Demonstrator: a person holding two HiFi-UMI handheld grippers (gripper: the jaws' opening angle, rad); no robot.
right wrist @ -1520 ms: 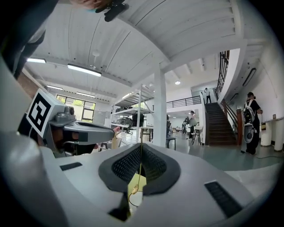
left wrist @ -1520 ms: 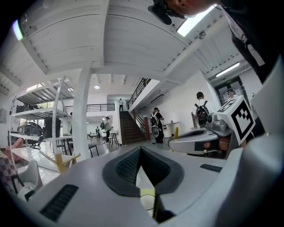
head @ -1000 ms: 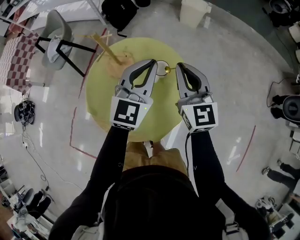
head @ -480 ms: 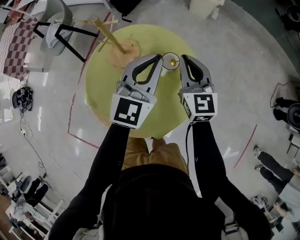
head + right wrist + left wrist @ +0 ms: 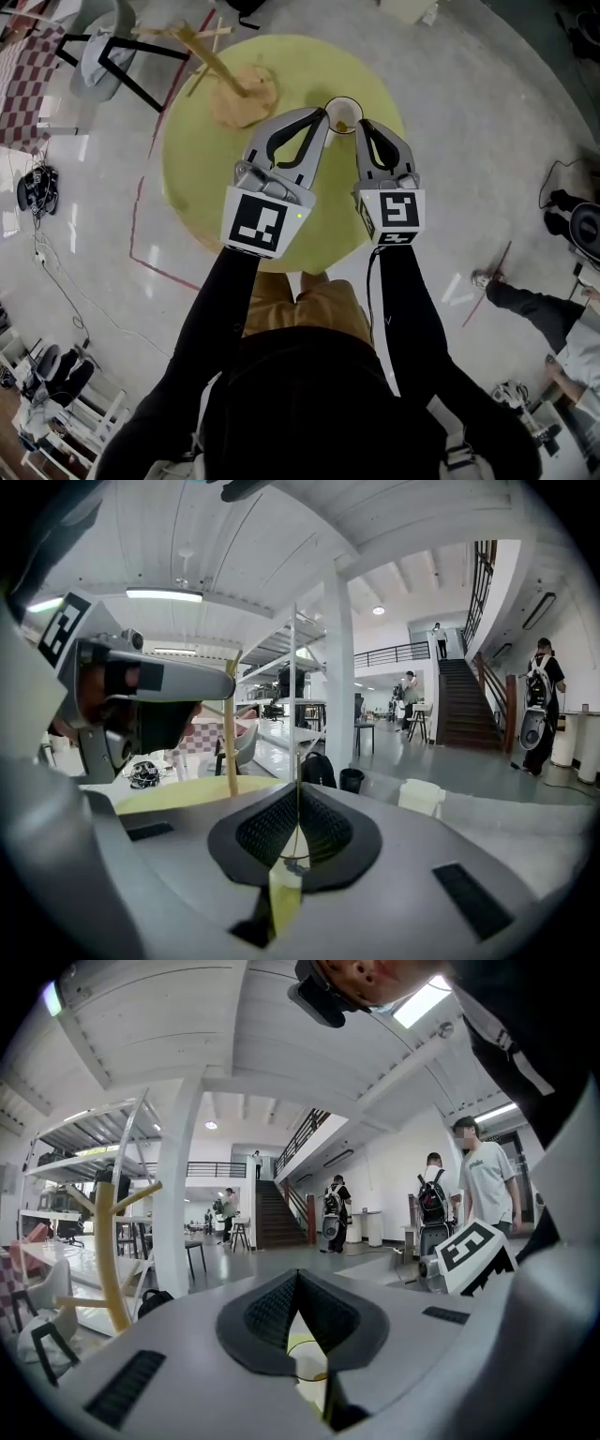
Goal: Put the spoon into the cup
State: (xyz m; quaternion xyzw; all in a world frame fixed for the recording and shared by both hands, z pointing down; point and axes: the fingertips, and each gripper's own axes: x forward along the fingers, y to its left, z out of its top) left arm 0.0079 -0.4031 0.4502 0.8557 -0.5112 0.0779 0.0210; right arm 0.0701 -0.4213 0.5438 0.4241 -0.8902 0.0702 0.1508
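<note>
A small white cup point(image 5: 334, 101) stands on the round yellow table point(image 5: 206, 178). The gold spoon point(image 5: 346, 125) has its bowl inside the cup's rim. My right gripper point(image 5: 358, 125) is shut on the thin handle point(image 5: 297, 808), with its tips at the near right of the rim. My left gripper point(image 5: 325, 114) is shut with nothing seen between its pads, its tips at the cup's left side; contact cannot be told. In both gripper views the cup's rim point(image 5: 309, 1366) point(image 5: 292, 856) shows only through the gap below the pads.
A wooden branched stand point(image 5: 239, 94) rises from the table to the left of the cup. A grey chair point(image 5: 103, 42) and a checked cloth point(image 5: 28, 84) are at the far left. Red tape lines point(image 5: 141, 225) mark the floor. People stand at the right edge.
Both grippers have come down toward the table and closer to the cup. The spoon's bowl, beside the cup a second ago, now sits inside its rim.
</note>
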